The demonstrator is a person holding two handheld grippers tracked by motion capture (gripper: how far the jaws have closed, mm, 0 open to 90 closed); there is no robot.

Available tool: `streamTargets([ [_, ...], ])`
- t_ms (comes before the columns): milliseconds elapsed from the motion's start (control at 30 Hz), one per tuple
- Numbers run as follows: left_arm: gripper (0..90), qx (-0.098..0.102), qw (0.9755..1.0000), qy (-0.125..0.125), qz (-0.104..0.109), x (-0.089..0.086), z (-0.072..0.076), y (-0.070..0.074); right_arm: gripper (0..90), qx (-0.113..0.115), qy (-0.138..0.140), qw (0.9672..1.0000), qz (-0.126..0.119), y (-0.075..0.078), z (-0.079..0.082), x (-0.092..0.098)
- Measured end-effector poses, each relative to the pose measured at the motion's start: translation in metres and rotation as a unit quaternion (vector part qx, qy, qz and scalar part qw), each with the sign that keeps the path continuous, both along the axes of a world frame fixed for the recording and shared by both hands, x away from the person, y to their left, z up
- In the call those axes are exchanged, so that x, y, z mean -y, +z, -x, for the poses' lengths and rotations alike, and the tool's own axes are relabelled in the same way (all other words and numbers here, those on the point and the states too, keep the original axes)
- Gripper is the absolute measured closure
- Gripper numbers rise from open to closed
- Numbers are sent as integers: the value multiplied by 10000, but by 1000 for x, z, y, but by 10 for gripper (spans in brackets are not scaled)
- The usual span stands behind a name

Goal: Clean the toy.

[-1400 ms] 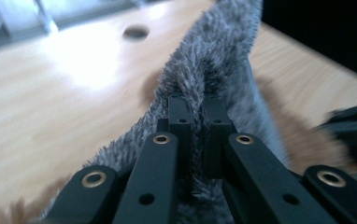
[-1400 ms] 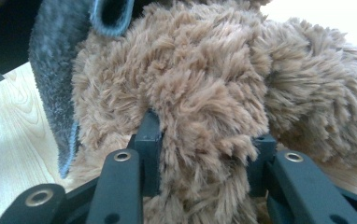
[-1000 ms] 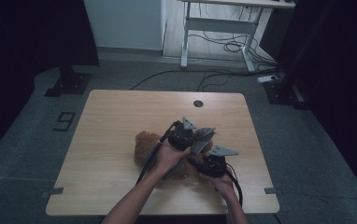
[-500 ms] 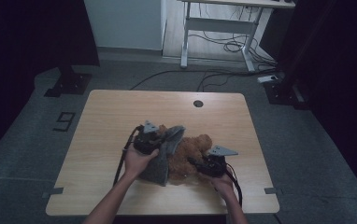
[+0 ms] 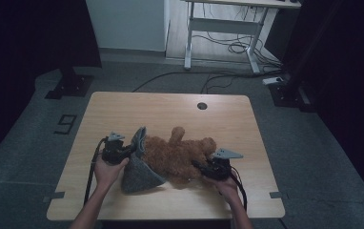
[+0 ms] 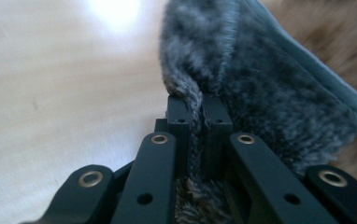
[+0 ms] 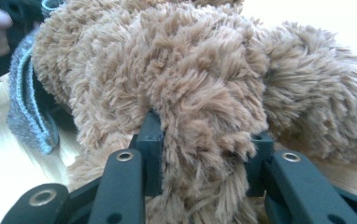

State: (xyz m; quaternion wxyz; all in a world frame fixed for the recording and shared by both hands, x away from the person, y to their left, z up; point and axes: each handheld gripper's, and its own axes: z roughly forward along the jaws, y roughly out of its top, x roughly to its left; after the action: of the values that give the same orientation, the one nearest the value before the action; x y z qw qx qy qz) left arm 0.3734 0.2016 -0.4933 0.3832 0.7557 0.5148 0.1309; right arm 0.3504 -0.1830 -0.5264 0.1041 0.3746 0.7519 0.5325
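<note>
Step in hand: undressing. Left gripper (image 5: 125, 153) pinches grey garment (image 5: 139, 172) left of teddy bear (image 5: 180, 155); right gripper (image 5: 204, 168) clamps, probably, its leg. Next: pull the garment clear.

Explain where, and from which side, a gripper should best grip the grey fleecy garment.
Probably the grey fleecy garment's raised thin hem, from the table's left: it stands clear of the brown plush teddy bear, and the left gripper already pinches it there.

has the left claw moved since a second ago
Yes. The left claw, shut on the grey garment, has gone left, away from the table's cable hole.
</note>
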Motion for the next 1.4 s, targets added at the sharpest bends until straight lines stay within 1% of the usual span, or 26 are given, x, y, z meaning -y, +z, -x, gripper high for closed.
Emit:
streamTargets([
  [33, 839, -104, 9999, -36, 31, 2, -1, -7, 615, 0, -5, 10000, 6, 0, 0, 0],
  [100, 841, -206, 9996, -97, 185, 6, -1, -14, 621, 9, -21, 10000, 4, 0, 0, -1],
  [167, 846, -214, 9988, -85, 438, 10, -3, -16, 633, 52, -53, 10000, 19, 1, 0, -3],
  [200, 848, -236, 9979, -78, 592, 10, -6, -16, 638, 103, -60, 9999, 49, 1, -1, -3],
  [233, 849, -217, 9970, -83, 735, 9, -9, -14, 643, 122, -63, 9999, 53, 2, -2, -4],
  [267, 852, -193, 9966, -74, 793, 9, -13, -13, 649, 153, -81, 9998, 28, 2, -4, -4],
  [333, 854, -143, 9961, -52, 869, 9, -18, -9, 657, 181, -104, 9998, 50, 4, -9, -6],
  [400, 855, -2, 9959, -3, 910, 12, -27, -3, 664, 292, -177, 9993, 158, 7, -17, -8],
  [500, 855, 171, 9953, 76, 953, 18, -42, 6, 673, 462, -371, 9978, 291, 11, -35, -13],
  [567, 855, 215, 9948, 94, 988, 20, -50, 9, 674, 602, -525, 9962, 352, 13, -46, -13],
  [600, 855, 205, 9952, 93, 954, 21, -52, 9, 674, 694, -586, 9951, 399, 13, -51, -13],
  [633, 854, 182, 9961, 53, 861, 22, -53, 7, 674, 750, -624, 9943, 427, 12, -53, -13],
  [667, 854, 191, 9967, 27, 787, 22, -50, 4, 674, 845, -595, 9933, 523, 11, -53, -12],
  [700, 854, 187, 9969, 19, 763, 21, -48, 2, 673, 891, -543, 9930, 553, 10, -51, -12],
  [767, 854, 133, 9967, -11, 797, 18, -43, -4, 673, 989, -438, 9927, 531, 6, -43, -12],
  [800, 854, 97, 9963, -12, 853, 15, -39, -8, 673, 1009, -402, 9928, 511, 5, -40, -11],
  [867, 853, 61, 9956, -36, 929, 10, -31, -15, 673, 1003, -304, 9936, 419, 0, -29, -11],
  [933, 852, 69, 9952, -74, 971, 6, -21, -16, 673, 959, -189, 9945, 372, -4, -17, -11],
  [1000, 851, 98, 9958, -138, 897, 3, -15, -14, 673, 939, -113, 9947, 408, -6, -9, -10],
  [1067, 849, 145, 9961, -151, 854, 0, -10, -8, 674, 976, -48, 9940, 486, -7, -2, -12],
  [1100, 848, 203, 9955, -140, 910, -3, -7, -2, 674, 988, -10, 9937, 523, -8, 1, -12],
  [1167, 847, 403, 9929, -168, 1110, -9, -2, 15, 675, 966, 41, 9940, 507, -11, 4, -10],
  [1233, 847, 620, 9903, -238, 1219, -8, 1, 36, 675, 935, 77, 9943, 502, -13, 6, -7],
  [1300, 847, 833, 9878, -402, 1256, 1, 3, 56, 676, 923, 107, 9943, 531, -13, 6, -5],
  [1367, 846, 1026, 9845, -607, 1286, 16, 5, 75, 675, 941, 108, 9940, 543, -13, 7, -5],
  [1400, 846, 1095, 9834, -718, 1259, 25, 5, 82, 675, 949, 114, 9939, 558, -13, 8, -6],
])
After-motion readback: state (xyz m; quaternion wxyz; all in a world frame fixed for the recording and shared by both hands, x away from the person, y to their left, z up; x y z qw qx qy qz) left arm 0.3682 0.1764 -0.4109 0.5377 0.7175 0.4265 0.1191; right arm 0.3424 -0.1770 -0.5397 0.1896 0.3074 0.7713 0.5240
